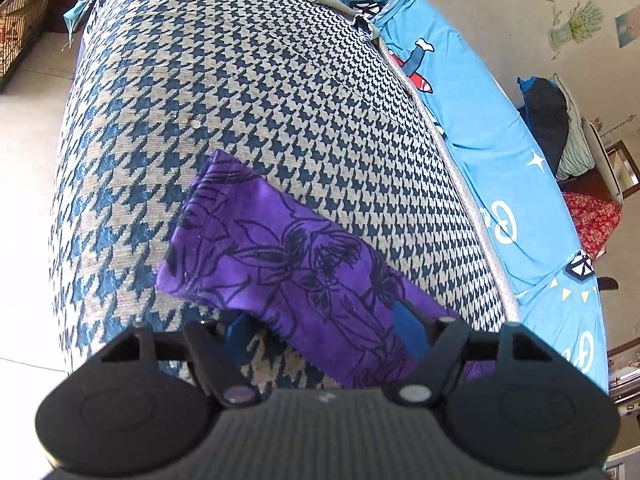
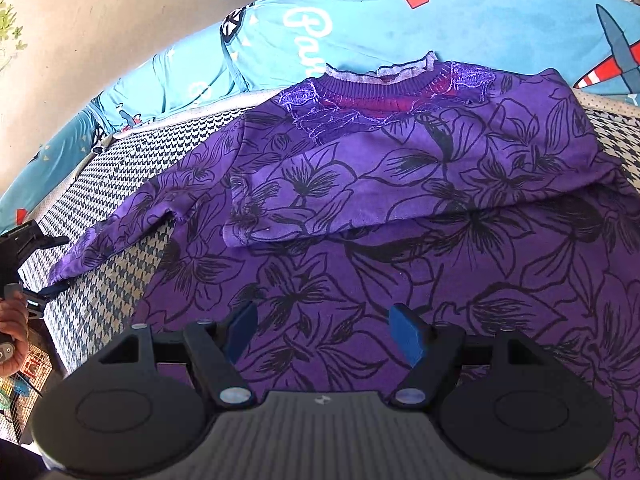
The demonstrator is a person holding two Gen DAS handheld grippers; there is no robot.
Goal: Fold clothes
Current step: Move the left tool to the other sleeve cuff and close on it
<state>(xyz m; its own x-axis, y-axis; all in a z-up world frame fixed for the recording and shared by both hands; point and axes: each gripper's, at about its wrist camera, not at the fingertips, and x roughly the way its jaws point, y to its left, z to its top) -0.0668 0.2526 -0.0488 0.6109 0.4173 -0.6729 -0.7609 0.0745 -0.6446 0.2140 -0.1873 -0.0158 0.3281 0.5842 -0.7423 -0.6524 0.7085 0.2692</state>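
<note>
Bed surface covered by a blue-and-cream houndstooth cover (image 1: pixel 248 92). Along its far edge, a bright blue sheet (image 1: pixel 472 120) printed with airplanes and stars. Pale plaster wall (image 1: pixel 500 12) behind, with plant drawings stuck on. Light tiled floor (image 1: pixel 24 140) off the left edge. Wire cage (image 1: pixel 20 28) in the corner. Strong daylight.

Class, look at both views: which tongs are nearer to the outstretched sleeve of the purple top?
Left. The left tongs straddle the sleeve near its cuff, on the houndstooth cover. The right tongs hover over the top's body, away from that sleeve.
</note>
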